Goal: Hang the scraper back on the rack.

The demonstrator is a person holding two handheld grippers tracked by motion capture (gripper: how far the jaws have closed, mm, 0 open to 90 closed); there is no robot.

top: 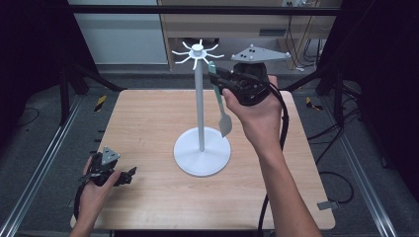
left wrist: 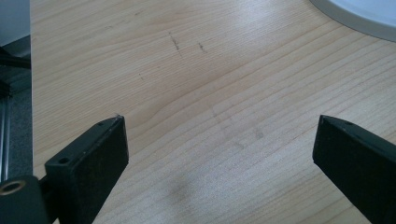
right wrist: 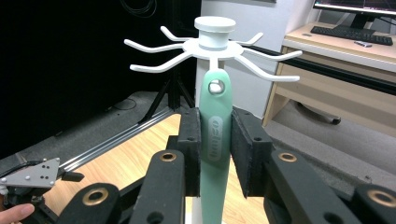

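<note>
Right hand-held gripper (right wrist: pixel 215 154) raised beside top of white utensil stand (top: pixel 201 106); clamped on handle of mint-green spatula (right wrist: pixel 215 140), pads pressing both sides; spatula upright, blade hanging down near pole, just above round base in high view (top: pixel 225 123); hanging hole in handle end just under the hook ring, right in front of one hook, not yet over it; can't tell if touching.

Left hand-held gripper (left wrist: pixel 219 154) low at front-left corner of counter (top: pixel 148 123), near left edge; jaws wide apart, nothing btwn them, bare wood below; rim of stand base (left wrist: pixel 359 18) at top right of left gripper view, well apart from jaws.

Edges & room: stand approx. centre of counter, base clear of all four edges; open wood to left, right & front of base; front-right part bare except the person's right forearm crossing over it; black frame posts at both sides, grey floor w/ cables beyond counter edge.

Count: 1 stand, 1 pole, 1 round base; hooks radiating from top cap, approx. 8, exact no. hard to tell; 1 spatula; 2 grippers; 2 hands; nothing hung on hooks.
</note>
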